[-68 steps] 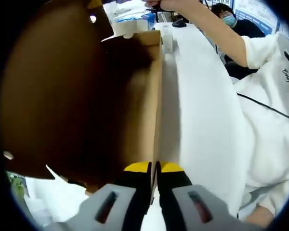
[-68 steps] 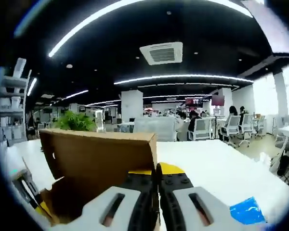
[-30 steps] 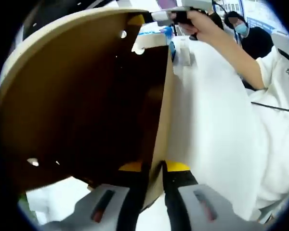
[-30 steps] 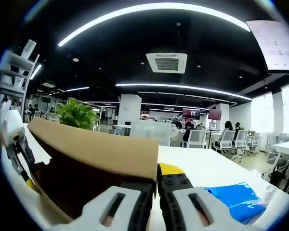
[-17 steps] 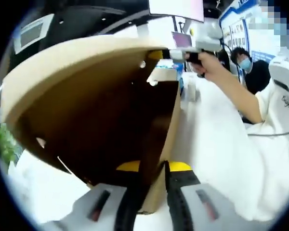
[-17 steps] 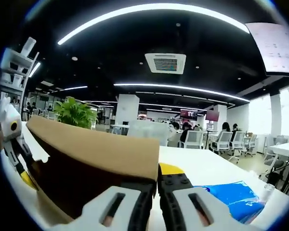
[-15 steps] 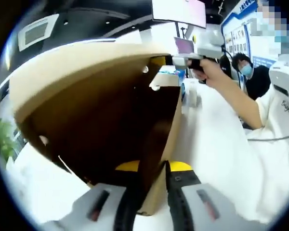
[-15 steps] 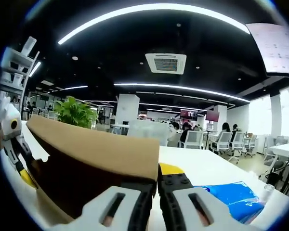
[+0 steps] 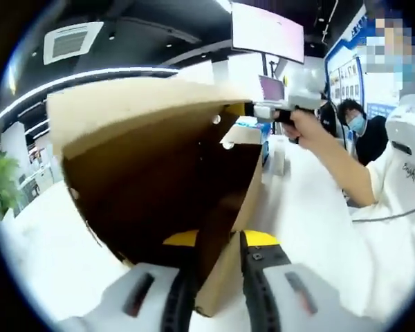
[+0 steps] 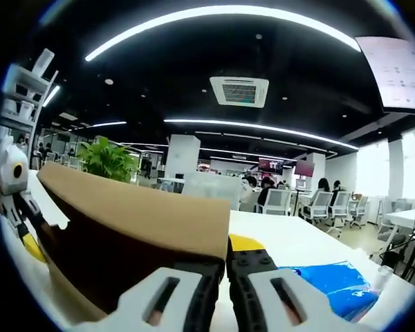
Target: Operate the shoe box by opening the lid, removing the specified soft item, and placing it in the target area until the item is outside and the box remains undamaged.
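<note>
White tabletop (image 9: 311, 207) fills the lower right of the left gripper view. At centre, the brown cardboard shoe box lid (image 9: 159, 173) stands raised, its edge pinched between the clenched yellow-tipped jaws of the left gripper (image 9: 218, 242). At upper right, the right gripper (image 9: 277, 111) (held by a hand) grips the lid's far corner. In the right gripper view's lower left, the lid (image 10: 138, 221) sits clamped by the right gripper (image 10: 223, 252); a blue plastic packet (image 10: 325, 280) lies lower right.

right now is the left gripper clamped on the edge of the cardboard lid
Yes, in the left gripper view the left gripper has both yellow-tipped jaws pressed on either side of the cardboard lid edge.
</note>
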Demonstrator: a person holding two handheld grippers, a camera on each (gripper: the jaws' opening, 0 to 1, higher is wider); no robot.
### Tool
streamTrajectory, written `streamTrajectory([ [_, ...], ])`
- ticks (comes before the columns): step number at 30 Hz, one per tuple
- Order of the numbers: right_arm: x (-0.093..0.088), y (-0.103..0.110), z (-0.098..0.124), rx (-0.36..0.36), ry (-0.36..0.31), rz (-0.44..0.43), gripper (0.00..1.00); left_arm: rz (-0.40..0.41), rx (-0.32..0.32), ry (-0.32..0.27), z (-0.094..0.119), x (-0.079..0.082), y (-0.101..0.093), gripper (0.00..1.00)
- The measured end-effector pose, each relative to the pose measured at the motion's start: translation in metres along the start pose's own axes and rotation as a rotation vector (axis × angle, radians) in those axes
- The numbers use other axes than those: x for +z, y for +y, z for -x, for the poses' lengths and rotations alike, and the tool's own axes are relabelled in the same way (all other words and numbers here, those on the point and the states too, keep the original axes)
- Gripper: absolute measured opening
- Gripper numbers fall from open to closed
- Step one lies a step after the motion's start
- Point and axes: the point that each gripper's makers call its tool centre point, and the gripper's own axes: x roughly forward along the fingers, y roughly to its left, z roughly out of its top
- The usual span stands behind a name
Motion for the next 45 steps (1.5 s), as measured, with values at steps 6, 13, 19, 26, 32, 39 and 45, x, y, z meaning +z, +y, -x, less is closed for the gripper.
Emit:
streamTrajectory([
  [6, 0.000, 0.001, 0.001, -0.001, 0.004, 0.011, 0.00, 0.086, 0.005, -0.034, 0.002, 0.001, 0.002, 0.28],
  [13, -0.001, 0.003, 0.001, -0.016, 0.007, 0.030, 0.00, 0.164, -0.009, -0.077, 0.003, 0.010, -0.005, 0.39],
  [19, -0.002, 0.002, 0.002, -0.016, 0.000, 0.029, 0.00, 0.247, 0.015, -0.124, 0.011, 0.021, -0.009, 0.54],
  [26, -0.002, 0.003, 0.003, -0.017, -0.005, 0.034, 0.00, 0.278, 0.024, -0.200, 0.019, 0.037, -0.016, 0.74],
  [32, -0.005, 0.004, 0.002, -0.026, -0.009, 0.053, 0.00, 0.166, 0.184, -0.132, 0.030, 0.021, -0.008, 0.76],
  [39, -0.005, 0.005, 0.004, -0.028, -0.007, 0.067, 0.00, 0.200, 0.203, -0.207, 0.042, 0.021, -0.014, 0.77],
  [45, -0.008, 0.006, 0.005, -0.024, 0.002, 0.074, 0.00, 0.198, 0.279, -0.240, 0.056, 0.023, -0.001, 0.87],
])
